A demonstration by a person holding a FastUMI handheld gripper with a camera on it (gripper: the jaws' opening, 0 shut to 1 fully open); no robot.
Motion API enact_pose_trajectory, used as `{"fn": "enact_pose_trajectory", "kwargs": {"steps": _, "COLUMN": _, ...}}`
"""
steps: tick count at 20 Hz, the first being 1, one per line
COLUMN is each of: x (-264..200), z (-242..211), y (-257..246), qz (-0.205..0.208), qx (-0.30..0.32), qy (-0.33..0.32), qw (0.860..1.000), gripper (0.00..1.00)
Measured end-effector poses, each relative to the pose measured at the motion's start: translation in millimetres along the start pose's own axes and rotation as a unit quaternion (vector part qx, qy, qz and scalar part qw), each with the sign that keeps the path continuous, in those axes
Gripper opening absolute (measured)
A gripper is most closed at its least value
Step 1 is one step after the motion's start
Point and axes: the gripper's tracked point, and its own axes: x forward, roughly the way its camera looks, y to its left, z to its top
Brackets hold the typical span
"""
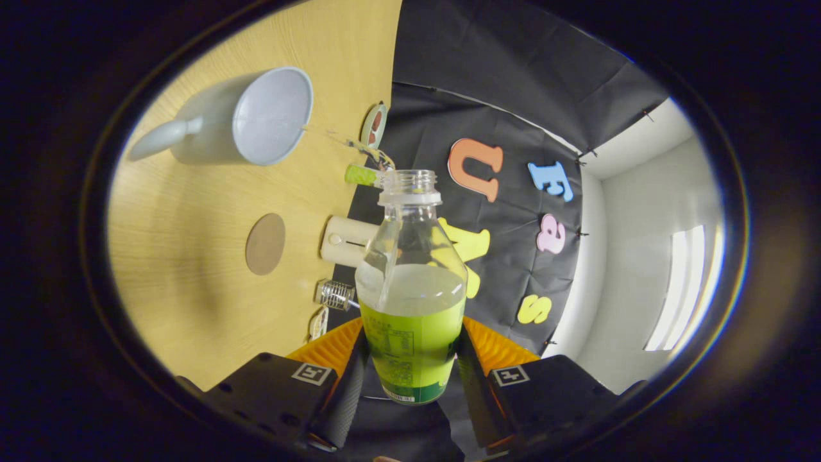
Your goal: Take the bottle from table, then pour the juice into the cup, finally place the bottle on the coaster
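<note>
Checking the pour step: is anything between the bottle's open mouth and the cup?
Nothing visible. The gripper is shut on the bottle, and bare table lies between its uncapped mouth and the cup. The coaster sits off that line.

I can't read any text here. The label on the bottle (412, 301) I hold between my fingers (351, 378) carries fine print, too small to make out. Square coded markers sit on my gripper (410, 378), one per side, no legible characters.
</note>
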Motion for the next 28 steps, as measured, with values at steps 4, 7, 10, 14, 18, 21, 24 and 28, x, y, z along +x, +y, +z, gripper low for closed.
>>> {"fn": "enact_pose_trajectory", "kwargs": {"steps": 4, "x": 0, "z": 1, "y": -3, "qz": -0.002, "qx": -0.008, "qy": -0.002, "qw": 1.0, "gripper": 0.76}}
{"fn": "enact_pose_trajectory", "kwargs": {"steps": 7, "x": 2, "z": 3, "y": -5, "qz": -0.004, "qx": -0.016, "qy": -0.004, "qw": 1.0, "gripper": 0.76}}
{"fn": "enact_pose_trajectory", "kwargs": {"steps": 10, "x": 1, "z": 2, "y": -8, "qz": -0.005, "qx": -0.022, "qy": -0.004, "qw": 1.0, "gripper": 0.76}}
{"fn": "enact_pose_trajectory", "kwargs": {"steps": 14, "x": 2, "z": 2, "y": -13, "qz": -0.01, "qx": -0.03, "qy": -0.006, "qw": 0.999, "gripper": 0.76}}
{"fn": "enact_pose_trajectory", "kwargs": {"steps": 18, "x": 1, "z": 3, "y": -16, "qz": -0.013, "qx": -0.037, "qy": -0.005, "qw": 0.999, "gripper": 0.76}}
{"fn": "enact_pose_trajectory", "kwargs": {"steps": 21, "x": 1, "z": 3, "y": -18, "qz": -0.015, "qx": -0.042, "qy": -0.005, "qw": 0.999, "gripper": 0.76}}
{"fn": "enact_pose_trajectory", "kwargs": {"steps": 24, "x": 1, "z": 3, "y": -22, "qz": -0.019, "qx": -0.05, "qy": -0.005, "qw": 0.999, "gripper": 0.76}}
{"fn": "enact_pose_trajectory", "kwargs": {"steps": 28, "x": 2, "z": 3, "y": -27, "qz": -0.025, "qx": -0.062, "qy": -0.004, "qw": 0.998, "gripper": 0.76}}
